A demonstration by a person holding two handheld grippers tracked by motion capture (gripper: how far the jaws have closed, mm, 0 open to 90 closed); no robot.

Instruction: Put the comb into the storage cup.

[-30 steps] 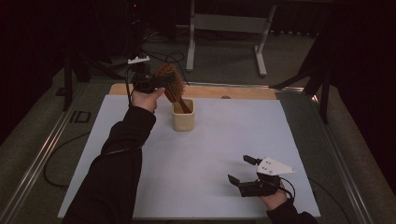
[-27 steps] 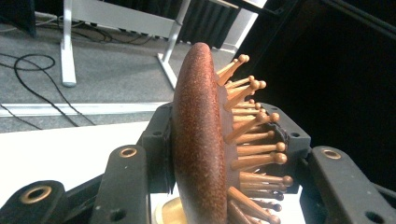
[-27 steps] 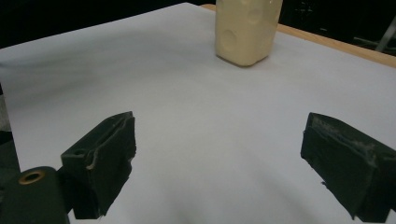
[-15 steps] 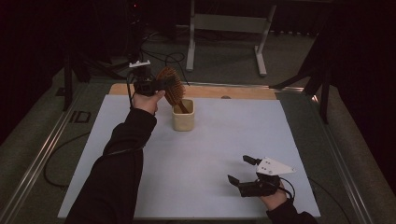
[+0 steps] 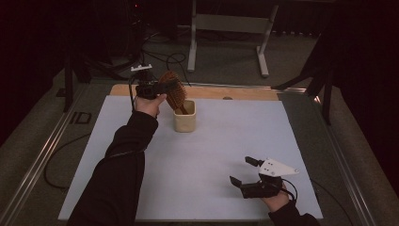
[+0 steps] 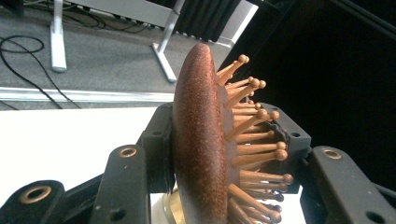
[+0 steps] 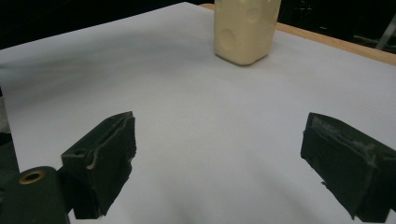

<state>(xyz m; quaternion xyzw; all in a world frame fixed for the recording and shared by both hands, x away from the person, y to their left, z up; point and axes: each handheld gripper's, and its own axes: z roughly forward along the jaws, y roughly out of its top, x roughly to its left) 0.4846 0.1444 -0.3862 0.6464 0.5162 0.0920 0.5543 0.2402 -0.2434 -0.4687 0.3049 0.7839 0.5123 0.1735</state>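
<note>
At upper centre of the high view, the left tool (image 5: 162, 87) pinches the hairbrush (image 5: 173, 92), tilted, handle slanting down-right into the cream cup (image 5: 185, 121). The right tool (image 5: 244, 172) rests spread, lower right.

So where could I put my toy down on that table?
The white table sheet is bare between the cream plastic cup and the open right gripper. It is crowded at the cup, where the left gripper holds the brown wooden hairbrush.

Hairbrush (image 5: 173, 92): handle end down in the holder (image 5: 185, 120).
Holder: on the mat (image 5: 211, 155), far left of centre.
Right gripper (image 5: 248, 172): near right.
</note>
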